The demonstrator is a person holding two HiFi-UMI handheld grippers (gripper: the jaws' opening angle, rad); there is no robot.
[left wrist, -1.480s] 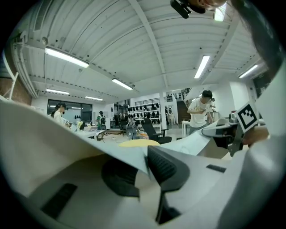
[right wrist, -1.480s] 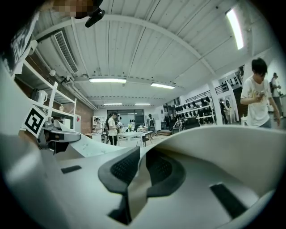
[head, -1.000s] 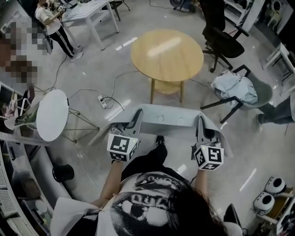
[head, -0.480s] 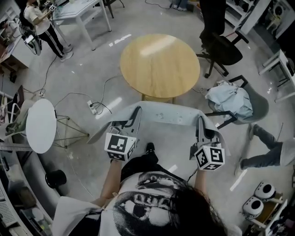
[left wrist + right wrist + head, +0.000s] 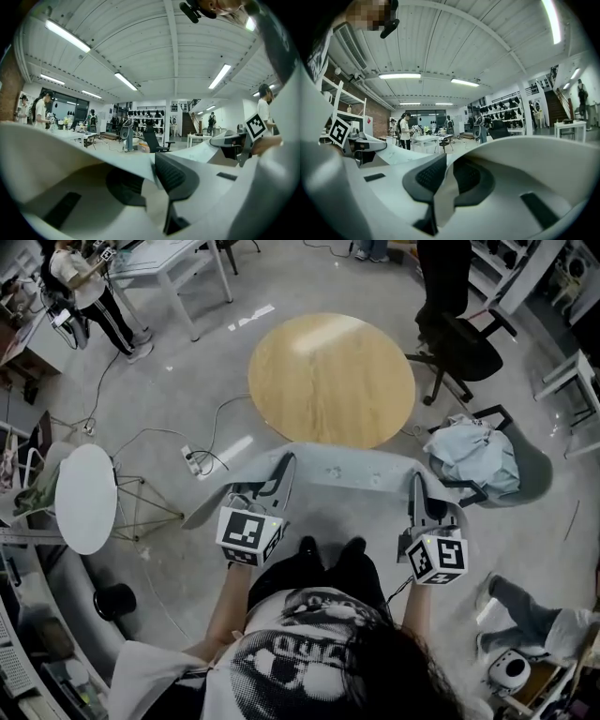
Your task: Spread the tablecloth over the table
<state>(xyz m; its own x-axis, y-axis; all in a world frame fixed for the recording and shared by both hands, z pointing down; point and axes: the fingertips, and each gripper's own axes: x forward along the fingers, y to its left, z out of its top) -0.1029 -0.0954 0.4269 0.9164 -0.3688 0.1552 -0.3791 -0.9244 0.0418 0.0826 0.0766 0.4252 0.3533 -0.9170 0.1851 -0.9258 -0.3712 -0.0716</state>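
While left claw and right claw each pinch the pale tablecloth, round wooden table ahead, grey floor

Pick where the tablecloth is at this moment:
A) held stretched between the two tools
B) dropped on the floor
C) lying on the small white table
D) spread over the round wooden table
A: the tablecloth spans from the left tool to the right tool, each clamped on its edge, while the round wooden table shows a bare top.

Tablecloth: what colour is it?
The tablecloth is plain pale grey, shown best in the head view.
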